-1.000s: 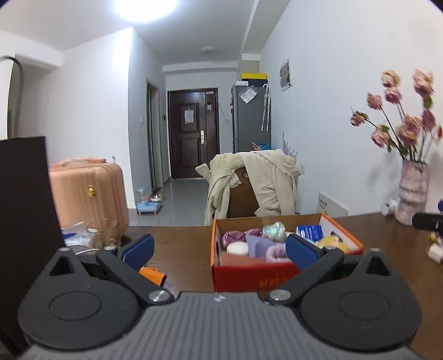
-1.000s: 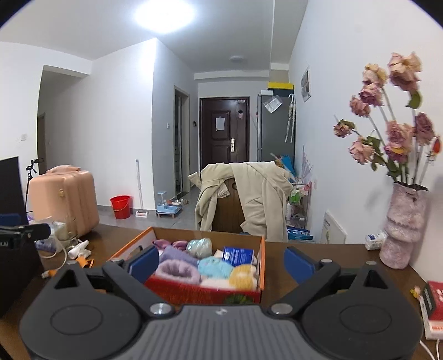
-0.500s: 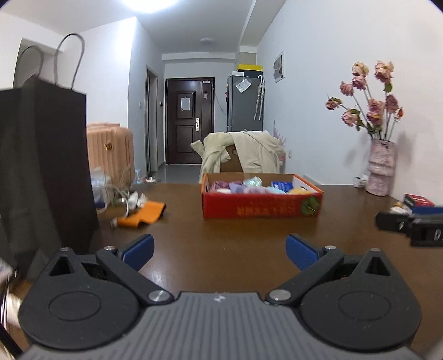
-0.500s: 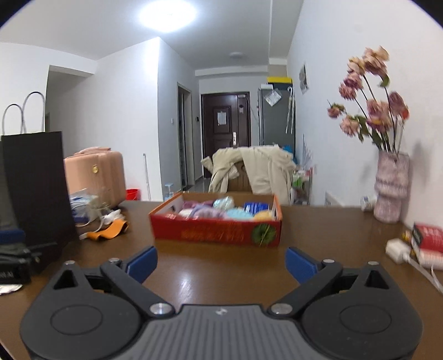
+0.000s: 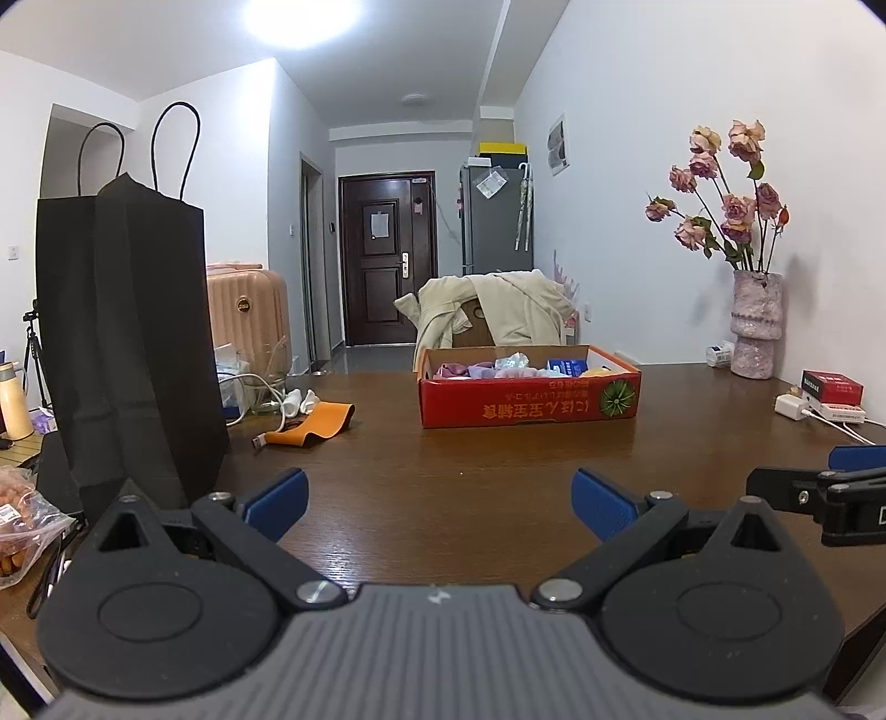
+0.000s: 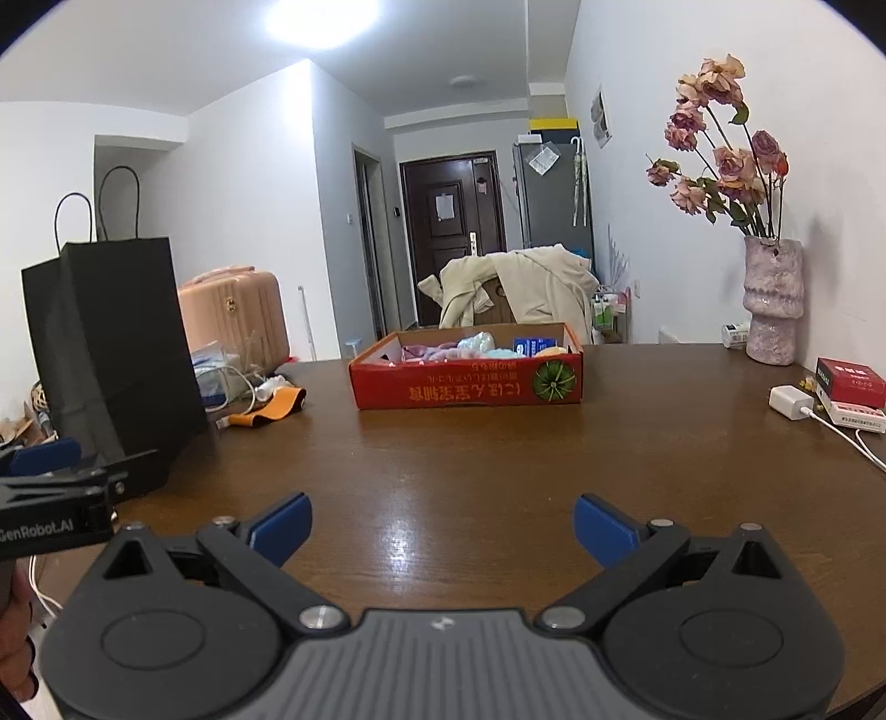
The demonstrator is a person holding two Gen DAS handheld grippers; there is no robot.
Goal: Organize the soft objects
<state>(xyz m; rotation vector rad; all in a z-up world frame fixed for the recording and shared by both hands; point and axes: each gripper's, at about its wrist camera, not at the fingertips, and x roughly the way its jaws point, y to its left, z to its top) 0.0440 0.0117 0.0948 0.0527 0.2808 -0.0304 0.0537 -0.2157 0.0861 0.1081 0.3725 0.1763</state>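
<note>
Across table (image 5: 470, 498), red box (image 5: 529, 403) lies broadside, L-R.

Bare table (image 6: 470, 471) lies between both grippers and the red box (image 6: 470, 387), giving a straight approach. A tall black bag (image 5: 133, 343) blocks the left side; cables (image 6: 847, 437) and small boxes (image 6: 850, 382) crowd the right edge.

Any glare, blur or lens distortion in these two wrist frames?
Left wrist view: sharp, ceiling light blown out, walls bowed by the fisheye, corners vignetted. Right wrist view: also sharp, with a bright reflection of the light on the table between the open right gripper fingers.
</note>
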